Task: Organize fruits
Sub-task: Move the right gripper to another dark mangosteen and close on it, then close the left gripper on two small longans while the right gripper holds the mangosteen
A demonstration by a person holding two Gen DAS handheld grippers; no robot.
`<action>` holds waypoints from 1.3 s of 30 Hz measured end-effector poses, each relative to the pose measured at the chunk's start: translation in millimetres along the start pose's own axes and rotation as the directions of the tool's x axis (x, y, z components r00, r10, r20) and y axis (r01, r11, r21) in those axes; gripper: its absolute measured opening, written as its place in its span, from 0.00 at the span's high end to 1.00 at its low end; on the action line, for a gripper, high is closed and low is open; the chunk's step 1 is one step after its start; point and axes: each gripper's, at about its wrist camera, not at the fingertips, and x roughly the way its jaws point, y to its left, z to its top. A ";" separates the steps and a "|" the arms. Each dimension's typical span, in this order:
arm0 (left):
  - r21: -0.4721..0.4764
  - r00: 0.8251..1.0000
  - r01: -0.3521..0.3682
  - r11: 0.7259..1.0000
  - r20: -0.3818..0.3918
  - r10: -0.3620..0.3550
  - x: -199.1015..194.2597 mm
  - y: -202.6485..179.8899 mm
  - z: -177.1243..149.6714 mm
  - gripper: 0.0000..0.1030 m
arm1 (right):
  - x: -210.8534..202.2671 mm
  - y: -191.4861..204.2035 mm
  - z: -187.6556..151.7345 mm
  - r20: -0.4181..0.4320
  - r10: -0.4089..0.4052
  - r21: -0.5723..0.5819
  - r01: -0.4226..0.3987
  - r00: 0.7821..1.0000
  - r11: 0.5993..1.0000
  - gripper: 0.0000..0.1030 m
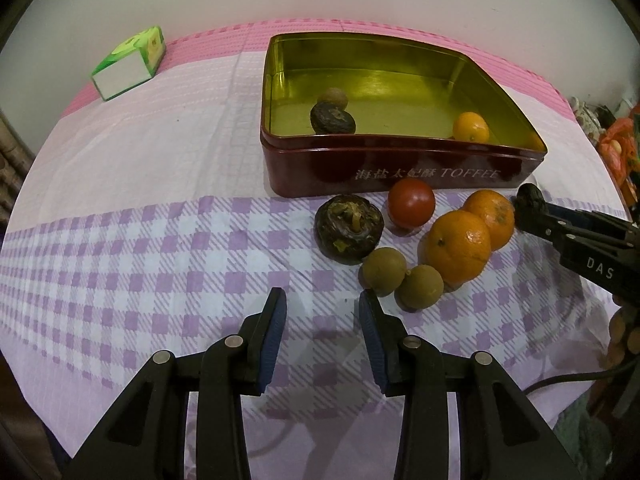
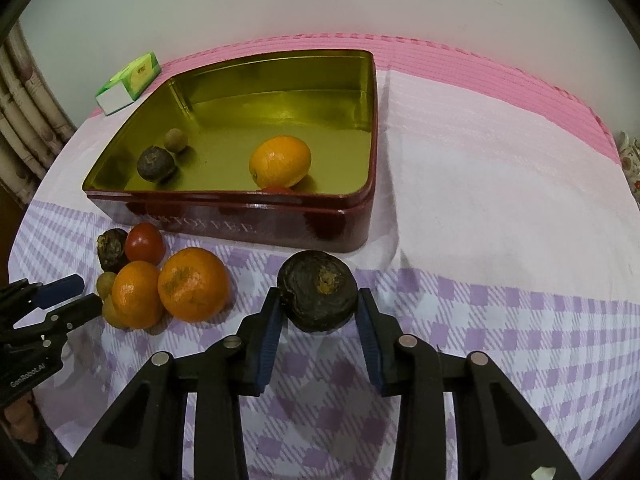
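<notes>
A dark red toffee tin point(image 1: 400, 172) point(image 2: 256, 220) with a gold inside holds a dark fruit point(image 1: 333, 119) point(image 2: 156, 164), a small brown fruit point(image 1: 333, 98) point(image 2: 176, 140) and an orange fruit point(image 1: 471, 126) point(image 2: 280, 162). In front of it lie a dark fruit point(image 1: 349, 229), a tomato point(image 1: 411, 203) point(image 2: 145, 243), two mandarins point(image 1: 458, 246) point(image 2: 193, 284) and two small brown fruits point(image 1: 384, 270). My left gripper point(image 1: 322, 312) is open and empty, just short of them. My right gripper point(image 2: 318, 312) is shut on a dark wrinkled fruit point(image 2: 318, 290) point(image 1: 530, 198) in front of the tin.
A green and white carton point(image 1: 130, 64) point(image 2: 130, 80) lies at the back left of the table. The cloth is pink at the back and purple check in front point(image 1: 120, 280). Cluttered things point(image 1: 620, 148) stand beyond the table's right edge.
</notes>
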 end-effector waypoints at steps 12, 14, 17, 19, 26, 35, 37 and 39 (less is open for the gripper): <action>0.011 0.999 0.035 0.999 0.001 -0.035 -18.9 -16.3 -13.2 0.60 | -10.8 -8.2 -24.8 -0.012 0.006 0.028 -0.006 1.000 1.000 0.67; 0.021 0.999 0.046 0.999 0.002 -0.046 -21.2 -21.1 -14.9 0.60 | -11.5 -8.4 -26.6 -0.013 0.006 0.028 -0.006 1.000 1.000 0.67; 0.040 0.999 0.050 0.998 0.003 -0.050 -21.7 -27.5 -15.4 0.59 | -12.3 -8.5 -28.9 -0.013 0.008 0.027 -0.007 1.000 1.000 0.67; 0.044 0.999 0.052 0.998 -0.001 -0.052 -19.4 -31.8 -14.7 0.58 | -12.1 -7.5 -30.1 -0.014 0.010 0.028 -0.009 1.000 1.000 0.67; 0.065 0.998 0.058 0.996 -0.011 -0.058 -8.7 -45.7 -6.0 0.58 | -13.3 -8.4 -32.4 -0.013 0.013 0.031 -0.012 1.000 0.999 0.67; 0.046 1.000 0.023 0.999 -0.006 -0.023 6.8 -47.7 3.8 0.58 | -15.2 -8.7 -32.8 -0.012 0.016 0.036 -0.015 1.000 0.999 0.67; 0.049 1.000 0.016 0.999 0.000 -0.016 7.9 -46.5 5.3 0.58 | -15.1 -8.9 -32.7 -0.011 0.015 0.035 -0.015 1.000 0.999 0.67; 0.049 1.000 0.015 0.999 0.004 -0.015 10.2 -45.0 7.5 0.58 | -14.8 -8.7 -32.3 -0.011 0.016 0.036 -0.015 1.000 0.999 0.67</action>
